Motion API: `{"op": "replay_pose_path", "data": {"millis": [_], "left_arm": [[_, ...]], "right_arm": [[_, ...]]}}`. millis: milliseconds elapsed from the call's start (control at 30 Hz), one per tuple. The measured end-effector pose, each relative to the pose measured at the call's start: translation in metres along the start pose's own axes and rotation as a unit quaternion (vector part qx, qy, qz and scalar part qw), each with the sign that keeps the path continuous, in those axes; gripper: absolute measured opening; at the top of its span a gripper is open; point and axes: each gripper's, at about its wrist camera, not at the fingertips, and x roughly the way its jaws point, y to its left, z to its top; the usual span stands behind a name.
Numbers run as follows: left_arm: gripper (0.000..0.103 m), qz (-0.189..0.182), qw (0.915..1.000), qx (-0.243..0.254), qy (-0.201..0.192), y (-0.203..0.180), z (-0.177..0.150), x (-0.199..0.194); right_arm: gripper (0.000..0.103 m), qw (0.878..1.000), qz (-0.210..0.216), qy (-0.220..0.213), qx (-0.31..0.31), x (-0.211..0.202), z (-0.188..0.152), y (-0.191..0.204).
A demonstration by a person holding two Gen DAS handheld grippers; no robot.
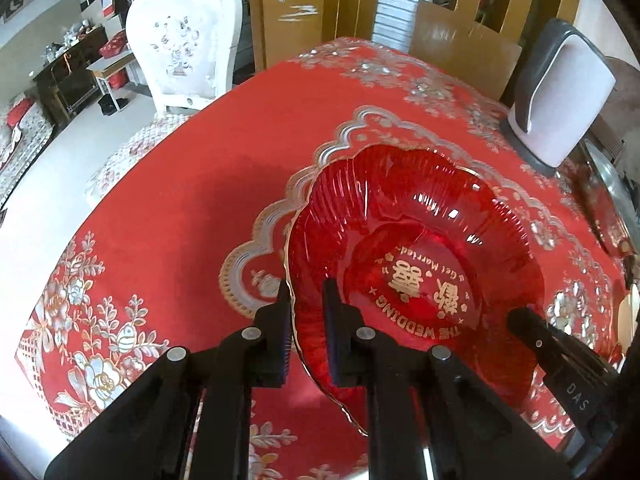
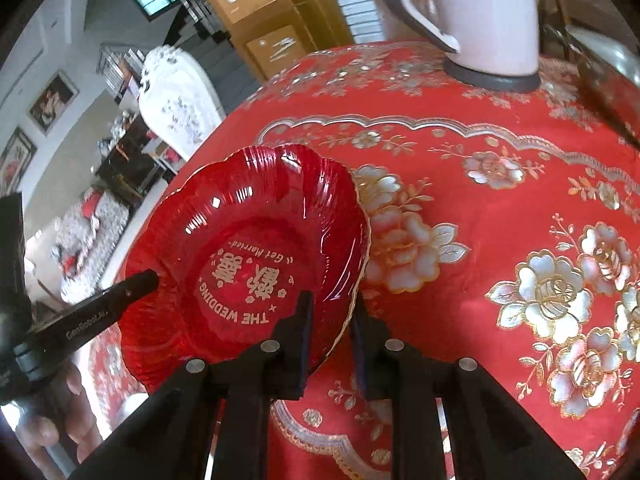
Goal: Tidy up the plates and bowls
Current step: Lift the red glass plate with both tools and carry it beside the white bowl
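Note:
A red glass bowl (image 1: 420, 232) with a scalloped gold rim and gold "THE WEDDING" lettering hangs tilted over the red tablecloth (image 1: 180, 220). My left gripper (image 1: 308, 300) is shut on the bowl's near-left rim, one finger inside and one outside. A finger (image 1: 520, 318) of the right gripper touches the bowl's right side. In the right wrist view the same bowl (image 2: 260, 216) sits left of centre, with my right gripper (image 2: 332, 312) shut on its right rim. The left gripper's finger (image 2: 140, 280) reaches the bowl from the left.
A white and grey kettle-like appliance (image 1: 560, 92) stands at the table's far right and shows again as the appliance (image 2: 492, 12). A metal lid (image 1: 608, 184) lies beside it. A white ornate chair (image 1: 184, 40) stands past the far-left table edge. A hand (image 2: 52, 420) shows low left.

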Motion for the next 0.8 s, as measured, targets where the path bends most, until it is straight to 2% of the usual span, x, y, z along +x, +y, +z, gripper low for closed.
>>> {"op": "replay_pose_path", "data": {"millis": [133, 333, 500, 600, 733, 800], "left_arm": [[0.011, -0.008, 1.0000, 0.001, 0.003, 0.004, -0.018, -0.006], [0.011, -0.032, 0.9993, 0.016, 0.008, -0.010, -0.049, -0.013], [0.011, -0.034, 0.9992, 0.022, 0.008, -0.022, -0.056, -0.015], [0.011, -0.040, 0.9991, 0.011, 0.005, -0.018, -0.053, -0.016], [0.014, -0.030, 0.9992, 0.010, -0.027, -0.014, -0.055, -0.029], [0.016, -0.015, 0.9982, 0.018, -0.055, -0.016, -0.057, -0.041]], "right_arm": [[0.021, 1.000, -0.001, 0.001, -0.014, -0.016, -0.014, 0.003], [0.022, 1.000, -0.014, -0.004, -0.011, -0.043, -0.038, -0.013], [0.023, 1.000, -0.021, 0.000, -0.007, -0.051, -0.046, -0.018], [0.029, 1.000, -0.001, 0.001, 0.009, -0.047, -0.049, -0.024], [0.030, 1.000, 0.013, -0.012, 0.026, -0.056, -0.051, -0.028], [0.038, 0.999, -0.002, -0.024, 0.023, -0.066, -0.053, -0.029]]}}
